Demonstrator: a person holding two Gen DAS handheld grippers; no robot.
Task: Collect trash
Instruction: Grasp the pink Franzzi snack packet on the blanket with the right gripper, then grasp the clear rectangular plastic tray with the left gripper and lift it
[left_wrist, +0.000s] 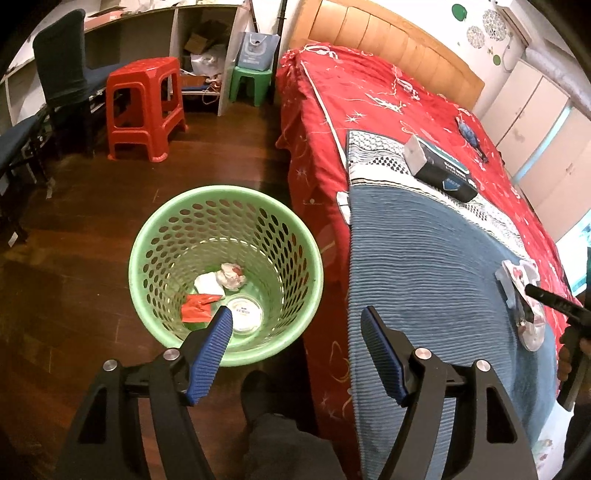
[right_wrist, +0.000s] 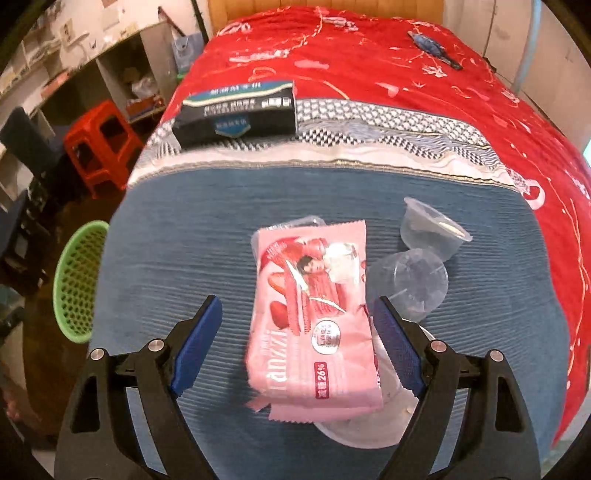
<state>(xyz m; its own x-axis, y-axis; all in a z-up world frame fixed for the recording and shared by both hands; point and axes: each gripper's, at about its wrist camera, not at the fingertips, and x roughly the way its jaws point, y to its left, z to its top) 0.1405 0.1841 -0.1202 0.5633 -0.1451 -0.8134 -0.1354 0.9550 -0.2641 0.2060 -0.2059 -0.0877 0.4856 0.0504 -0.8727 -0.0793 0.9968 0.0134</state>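
Note:
A green perforated trash basket stands on the wood floor beside the bed, holding crumpled paper, a red wrapper and a white lid. My left gripper is open and empty, above the basket's near rim. My right gripper is open, its blue pads on either side of a pink snack wrapper lying on the blue blanket. Two clear plastic cups lie right of the wrapper. A white container lies partly under it. The basket also shows in the right wrist view.
A dark box lies further up the bed on a patterned cloth. A blue clip rests on the red bedspread. A red stool, green stool, dark chair and shelves stand beyond the basket.

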